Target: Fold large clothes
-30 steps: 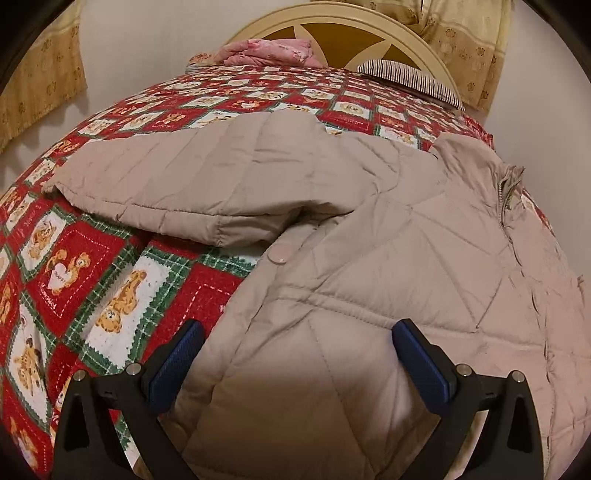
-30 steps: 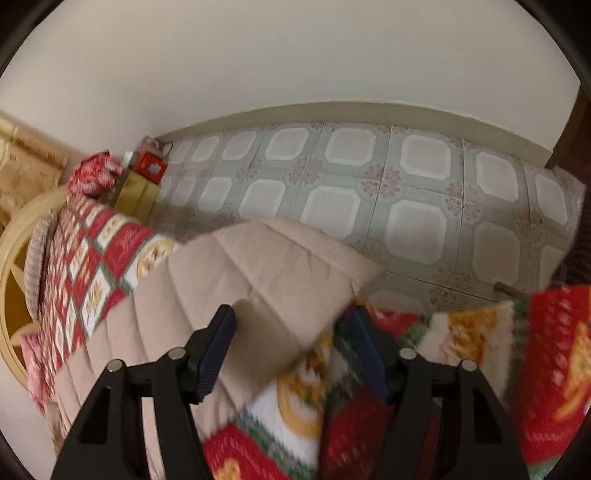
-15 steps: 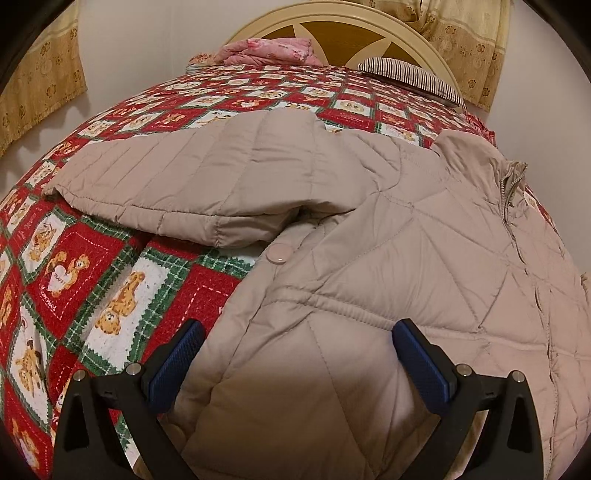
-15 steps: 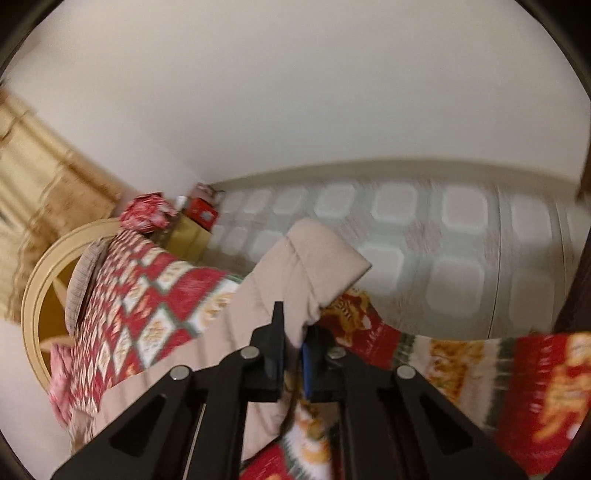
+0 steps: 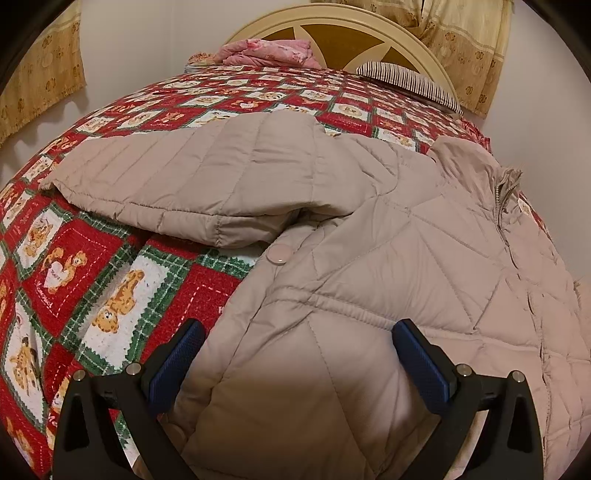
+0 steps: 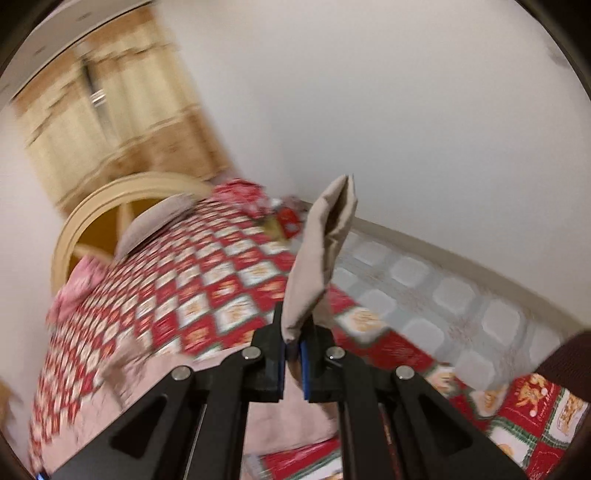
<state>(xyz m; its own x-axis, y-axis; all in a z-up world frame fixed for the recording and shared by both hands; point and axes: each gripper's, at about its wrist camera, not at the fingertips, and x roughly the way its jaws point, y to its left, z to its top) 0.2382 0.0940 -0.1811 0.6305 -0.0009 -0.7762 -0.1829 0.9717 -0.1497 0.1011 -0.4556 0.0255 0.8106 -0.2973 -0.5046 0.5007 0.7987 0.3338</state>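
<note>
stage: early, judged | coat (image 5: 369, 258) flat on bed (image 5: 110, 266), unfolded | right gripper (image 6: 291, 354) clamps raised sleeve (image 6: 321, 251) | left gripper (image 5: 297, 354) wide over hem | left: both sleeves, body fold

— Jacket (image 5: 388, 258): quilted cloth, matt, soft sheen. Bedspread (image 5: 122, 280)?
— Woven-looking cloth, rough. Headboard (image 5: 332, 26): smooth, painted-looking.
— Gripper (image 5: 297, 356) pads (image 5: 177, 362): blue, textured. Floor (image 6: 443, 295): tile.
</note>
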